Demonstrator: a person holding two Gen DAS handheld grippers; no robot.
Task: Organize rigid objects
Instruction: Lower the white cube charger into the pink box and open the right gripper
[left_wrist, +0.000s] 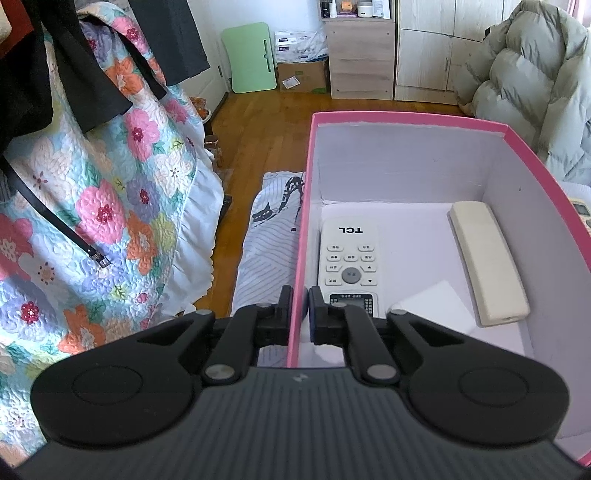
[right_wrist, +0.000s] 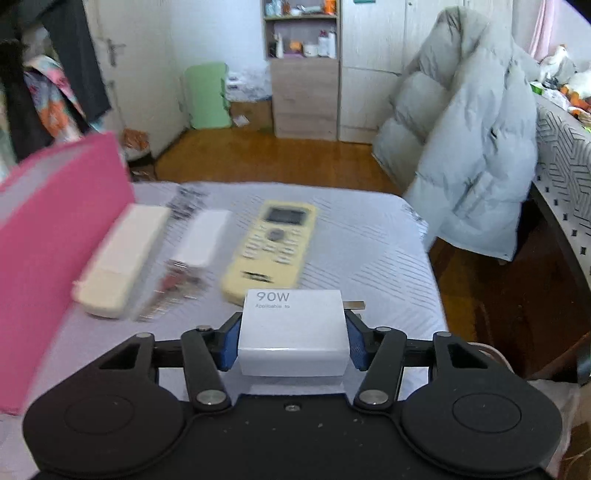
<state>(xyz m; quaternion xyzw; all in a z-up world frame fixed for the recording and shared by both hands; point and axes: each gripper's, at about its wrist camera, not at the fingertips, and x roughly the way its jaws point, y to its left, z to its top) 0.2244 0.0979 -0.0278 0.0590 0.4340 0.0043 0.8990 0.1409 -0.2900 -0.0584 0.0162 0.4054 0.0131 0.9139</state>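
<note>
White 90W charger (right_wrist: 293, 332) clamped between blue pads of right gripper (right_wrist: 293, 341), above patterned tabletop (right_wrist: 369, 251), near yellowed remote (right_wrist: 271, 247). Left gripper (left_wrist: 300, 306) pinched tight on pink box wall (left_wrist: 301, 236); inside, TCL remote (left_wrist: 349, 254) and cream remote (left_wrist: 485, 262).

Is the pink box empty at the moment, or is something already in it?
Not empty: the pink box holds a TCL remote and a cream remote.
</note>
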